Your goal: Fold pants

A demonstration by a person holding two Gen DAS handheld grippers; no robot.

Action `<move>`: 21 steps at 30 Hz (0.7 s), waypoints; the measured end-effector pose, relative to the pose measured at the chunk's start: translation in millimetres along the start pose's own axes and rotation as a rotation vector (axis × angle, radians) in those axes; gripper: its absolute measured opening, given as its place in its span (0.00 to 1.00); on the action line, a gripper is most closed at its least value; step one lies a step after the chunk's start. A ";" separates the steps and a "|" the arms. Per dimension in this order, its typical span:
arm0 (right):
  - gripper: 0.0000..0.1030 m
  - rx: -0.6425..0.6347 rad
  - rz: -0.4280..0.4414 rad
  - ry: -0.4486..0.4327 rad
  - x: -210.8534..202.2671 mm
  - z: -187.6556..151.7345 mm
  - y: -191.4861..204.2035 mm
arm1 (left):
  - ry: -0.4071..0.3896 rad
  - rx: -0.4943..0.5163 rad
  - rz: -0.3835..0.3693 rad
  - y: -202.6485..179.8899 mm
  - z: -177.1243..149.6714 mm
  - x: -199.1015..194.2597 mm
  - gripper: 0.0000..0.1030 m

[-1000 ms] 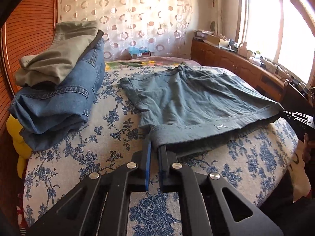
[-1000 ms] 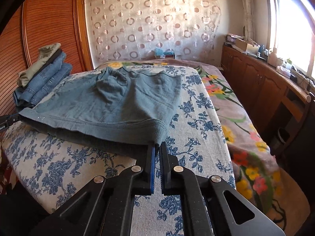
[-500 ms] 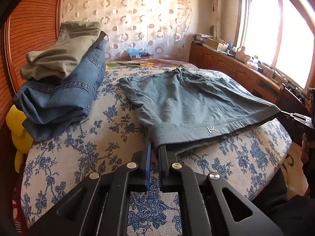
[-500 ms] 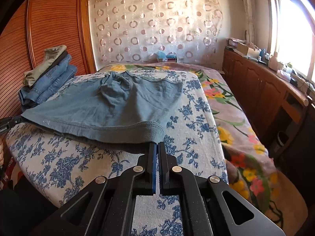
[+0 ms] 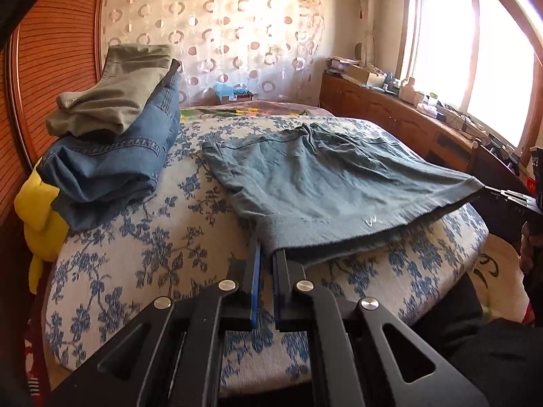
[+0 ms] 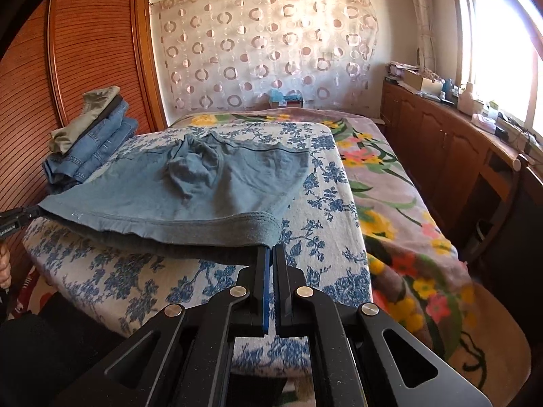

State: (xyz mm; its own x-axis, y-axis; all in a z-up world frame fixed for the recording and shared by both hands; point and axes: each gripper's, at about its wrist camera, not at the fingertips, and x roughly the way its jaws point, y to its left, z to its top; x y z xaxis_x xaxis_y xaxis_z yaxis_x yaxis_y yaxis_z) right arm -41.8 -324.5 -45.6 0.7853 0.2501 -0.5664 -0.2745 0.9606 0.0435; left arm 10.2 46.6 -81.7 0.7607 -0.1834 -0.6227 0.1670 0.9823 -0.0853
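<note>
- Left gripper is clamped on one near corner of the grey-blue cotton pants — jaws pinched tight on the hem.
- Right gripper is clamped the same way on the opposite near corner.
- Between them the hem hangs lifted off the blue-flowered white bedspread; the far part lies on it.
- Folded blue jeans lie stacked well to the left.

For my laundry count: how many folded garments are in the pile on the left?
3 visible: olive pants on top, a thin dark garment beneath them, blue jeans below. More may be hidden.
</note>
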 end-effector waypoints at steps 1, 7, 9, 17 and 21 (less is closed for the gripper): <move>0.01 -0.004 0.000 -0.002 -1.2 0.0 1.1 | 0.001 0.002 0.001 -0.6 -1.4 -1.9 0.07; 0.01 -0.007 0.011 -0.011 4.9 -0.1 4.4 | 0.018 0.009 -0.002 -2.3 -2.9 -0.7 0.07; 0.01 -0.007 0.017 -0.008 10.9 -1.1 4.9 | 0.026 0.011 -0.003 -1.9 -3.0 2.1 0.07; 0.01 0.003 0.023 0.003 21.9 0.3 4.5 | 0.063 0.016 0.014 1.3 -8.7 5.2 0.23; 0.01 0.010 0.025 -0.005 20.7 1.1 5.2 | 0.044 0.001 0.010 6.0 -7.7 -1.7 0.46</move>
State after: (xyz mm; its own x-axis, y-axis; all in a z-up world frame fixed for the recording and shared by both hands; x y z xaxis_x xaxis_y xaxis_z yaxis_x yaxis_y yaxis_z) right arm -26.3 -314.2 -56.1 0.7808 0.2746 -0.5611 -0.2885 0.9552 0.0661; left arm 5.0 53.1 -87.2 0.7342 -0.1720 -0.6568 0.1607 0.9839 -0.0780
